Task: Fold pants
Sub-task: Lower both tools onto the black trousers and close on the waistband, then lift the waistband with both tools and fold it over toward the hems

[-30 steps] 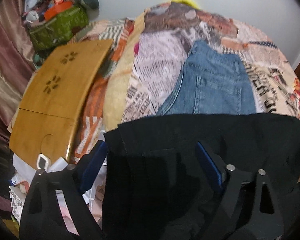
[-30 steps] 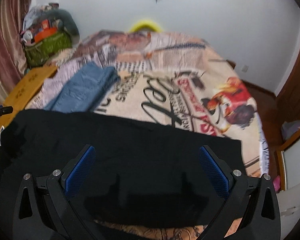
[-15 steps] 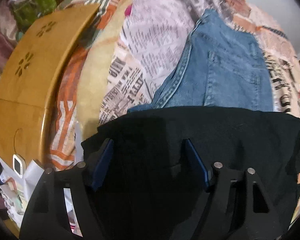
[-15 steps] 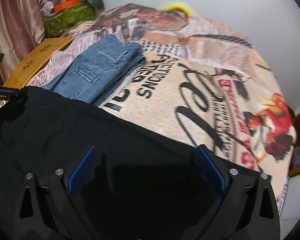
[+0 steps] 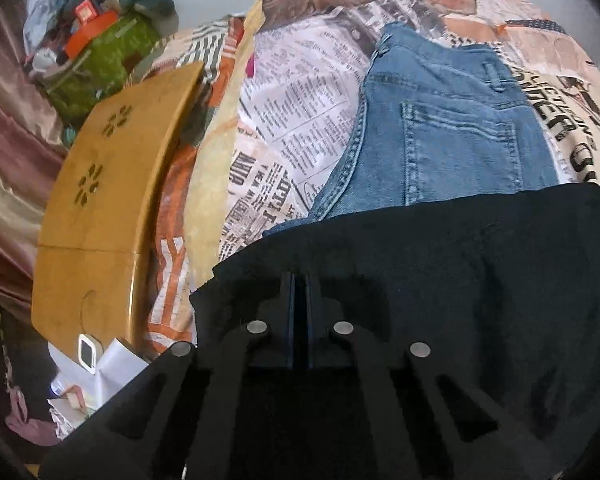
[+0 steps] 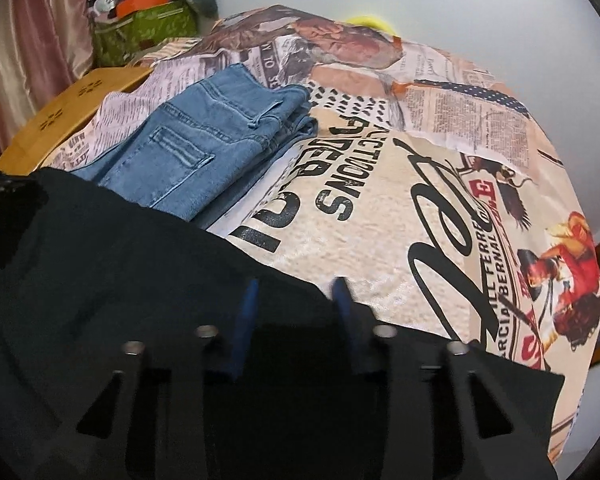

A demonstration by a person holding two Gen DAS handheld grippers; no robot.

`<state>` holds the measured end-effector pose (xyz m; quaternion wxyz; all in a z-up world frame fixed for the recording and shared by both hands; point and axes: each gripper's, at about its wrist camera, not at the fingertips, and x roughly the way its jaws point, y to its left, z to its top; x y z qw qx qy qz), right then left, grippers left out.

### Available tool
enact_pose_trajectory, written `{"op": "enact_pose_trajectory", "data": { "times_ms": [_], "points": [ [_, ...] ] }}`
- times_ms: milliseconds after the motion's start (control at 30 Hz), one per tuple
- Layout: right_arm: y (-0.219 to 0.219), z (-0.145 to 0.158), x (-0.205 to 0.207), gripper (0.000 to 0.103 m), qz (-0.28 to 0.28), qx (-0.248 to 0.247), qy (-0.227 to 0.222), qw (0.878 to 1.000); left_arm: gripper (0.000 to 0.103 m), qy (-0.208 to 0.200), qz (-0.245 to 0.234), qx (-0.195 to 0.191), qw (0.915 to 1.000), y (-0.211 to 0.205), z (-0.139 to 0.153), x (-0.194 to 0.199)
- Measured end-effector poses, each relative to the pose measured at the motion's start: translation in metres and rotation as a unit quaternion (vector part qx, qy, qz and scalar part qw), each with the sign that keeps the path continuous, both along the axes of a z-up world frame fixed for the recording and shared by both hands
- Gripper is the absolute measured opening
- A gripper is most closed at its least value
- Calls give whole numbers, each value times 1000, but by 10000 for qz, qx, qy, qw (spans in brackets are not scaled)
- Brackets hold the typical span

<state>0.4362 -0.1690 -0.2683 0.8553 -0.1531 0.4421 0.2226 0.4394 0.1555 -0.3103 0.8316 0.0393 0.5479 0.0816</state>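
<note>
The black pants (image 5: 440, 280) lie spread across the near edge of the bed (image 6: 380, 220). The left tool (image 5: 299, 280) is pinched together on their cloth. The right tool (image 6: 296, 292) is closing over the far hem. Only the left view shows the phone (image 5: 87, 353); only the right shows the cowboy print (image 6: 560, 276). Folded jeans (image 6: 192, 144) lie behind.

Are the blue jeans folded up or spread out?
Folded. The blue jeans lie as a compact stack on the bed, with layered edges showing at one end.

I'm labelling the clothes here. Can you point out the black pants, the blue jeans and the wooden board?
black pants (image 5: 460, 280): left wrist view, flat middle of the cloth.
blue jeans (image 6: 204, 136): right wrist view, beside the back pocket.
wooden board (image 5: 112, 184): left wrist view, top face.
</note>
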Motion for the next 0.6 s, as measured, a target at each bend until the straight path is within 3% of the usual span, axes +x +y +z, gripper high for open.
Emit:
{"op": "enact_pose_trajectory", "data": {
  "times_ms": [100,367,467,567,600],
  "points": [
    [-2,3,-6,8,73,66,89,9999,0,-109,-10,-346,9993,2,14,-5],
    [-10,34,-33,5,103,148,-431,9989,0,-711,85,-312,9969,10,68,-21],
    [-16,50,-38,5,48,239,-481,9985,1,-691,174,-602,9956,26,78,-18],
    [-21,51,-41,5,20,164,-438,9989,14,-536,283,-829,9947,35,75,-13],
    [-23,49,-42,5,20,120,-404,9991,27,-468,299,-893,9945,36,72,-11]
  ]
}}
